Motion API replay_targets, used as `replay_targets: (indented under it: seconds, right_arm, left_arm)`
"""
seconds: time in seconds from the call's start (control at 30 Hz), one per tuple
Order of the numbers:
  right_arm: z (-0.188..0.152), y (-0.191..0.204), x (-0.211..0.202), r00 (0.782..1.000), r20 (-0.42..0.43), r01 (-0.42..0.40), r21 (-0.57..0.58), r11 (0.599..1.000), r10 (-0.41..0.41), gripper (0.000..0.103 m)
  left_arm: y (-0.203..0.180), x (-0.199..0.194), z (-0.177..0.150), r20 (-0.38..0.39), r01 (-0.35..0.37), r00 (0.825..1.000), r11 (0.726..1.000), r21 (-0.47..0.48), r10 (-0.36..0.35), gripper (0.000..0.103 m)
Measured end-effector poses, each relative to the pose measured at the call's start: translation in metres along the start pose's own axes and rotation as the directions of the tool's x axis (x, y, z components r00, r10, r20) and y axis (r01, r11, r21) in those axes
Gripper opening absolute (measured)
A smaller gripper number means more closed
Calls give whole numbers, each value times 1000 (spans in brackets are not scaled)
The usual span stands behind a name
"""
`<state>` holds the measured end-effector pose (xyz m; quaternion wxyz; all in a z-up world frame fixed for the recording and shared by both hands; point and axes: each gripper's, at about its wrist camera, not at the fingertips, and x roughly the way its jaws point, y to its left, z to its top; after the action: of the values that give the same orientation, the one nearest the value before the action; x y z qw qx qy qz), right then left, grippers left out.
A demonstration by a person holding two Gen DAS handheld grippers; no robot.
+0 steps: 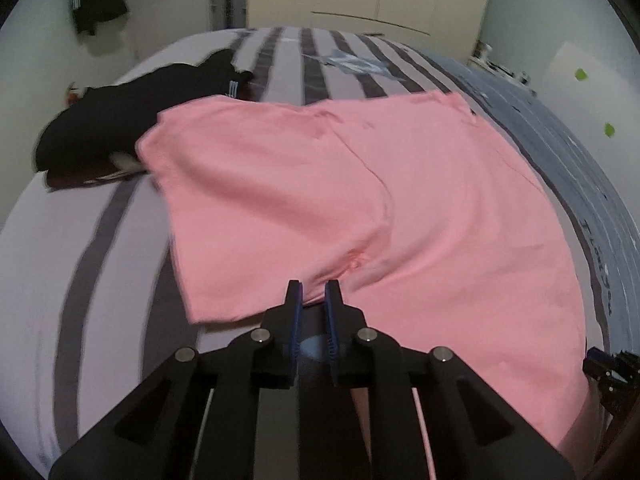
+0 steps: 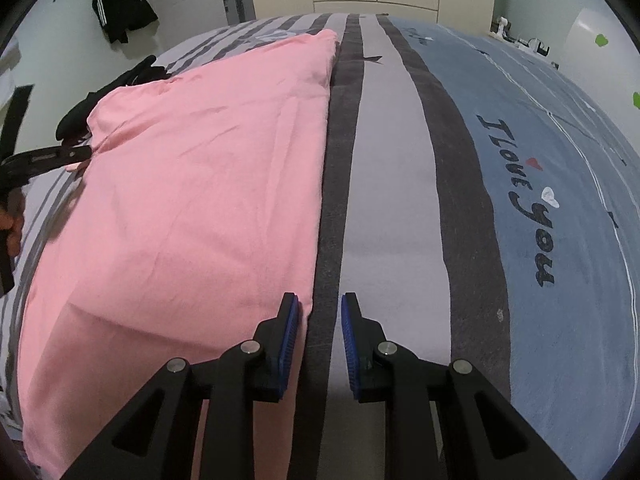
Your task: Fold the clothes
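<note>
A pink T-shirt (image 1: 360,184) lies spread on a striped bed (image 1: 80,272), its sleeve folded in over the body along a diagonal crease. The left claw (image 1: 313,292) points down at the shirt's underarm, its blue-padded fingers (image 1: 297,312) drawn close together with only a narrow slit between them; puckered pink cloth sits at the tips, but the tips themselves hide whether any of it is pinched, so a grasp cannot be confirmed. In the right wrist view the right claw (image 2: 318,308) hovers at the shirt's straight side edge, its jaws standing apart and released: the left pad overlaps the pink hem and the right one is over the dark stripe of the bedcover, with nothing clamped between. The near hem of the shirt runs under both claws' frames and is cut off. Beyond the sleeve a black garment (image 1: 120,116) lies crumpled on the bed, its shape hard to read. At the left edge of the right wrist view, part of a hand (image 2: 12,224) holds the other tool, mostly out of frame. Another dark jacket (image 2: 120,4) hangs on the far wall.
</note>
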<state>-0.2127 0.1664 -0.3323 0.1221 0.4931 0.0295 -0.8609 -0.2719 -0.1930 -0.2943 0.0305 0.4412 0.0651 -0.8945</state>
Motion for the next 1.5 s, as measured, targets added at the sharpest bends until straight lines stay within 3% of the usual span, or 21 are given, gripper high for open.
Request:
replay_targets:
  seconds: [0.17,0.3,0.4,0.53,0.63,0.77,0.87,0.93,1.1,1.3,1.37,1.5]
  right_arm:
    - [15,0,-17,999,44,18,15,1000,-18,19]
    - [43,5,-22,994,105,-9,16,1000,8,21]
    - [75,12,-10,989,140,-50,-4,999,50,21]
    - [120,27,16,979,170,-108,-46,993,114,21]
    - [149,38,37,972,175,-143,-82,986,155,21]
    - [167,31,73,984,112,-127,-109,986,139,21]
    - [167,9,91,992,73,-93,-85,992,100,21]
    - [166,-8,94,993,67,-95,-53,994,99,18]
    - [181,-6,77,988,113,-93,-82,992,102,21]
    - [227,21,89,982,159,-80,-114,990,98,29]
    - [244,31,99,983,152,-86,-115,990,103,35]
    - [280,60,118,976,144,-145,-115,983,161,35]
  left_arm:
    - [-32,-8,-4,21,28,999,990,140,-31,10]
    - [-53,10,14,40,51,998,987,154,-58,10]
    - [-53,44,25,-3,-6,1000,990,139,7,10]
    - [-27,65,32,-29,-121,992,992,32,122,10]
    - [-5,63,38,-57,-148,988,986,-79,144,10]
    - [-2,50,49,-35,-151,988,987,-57,149,10]
    - [9,46,62,-18,-174,985,982,-70,173,21]
    - [23,46,71,3,-199,980,975,-99,200,35]
    - [68,48,91,54,-282,955,948,-150,293,45]
    - [92,58,105,53,-323,943,943,-85,328,47]
    - [96,60,108,57,-312,947,948,-65,316,48]
    - [102,63,112,61,-274,960,961,-27,275,48]
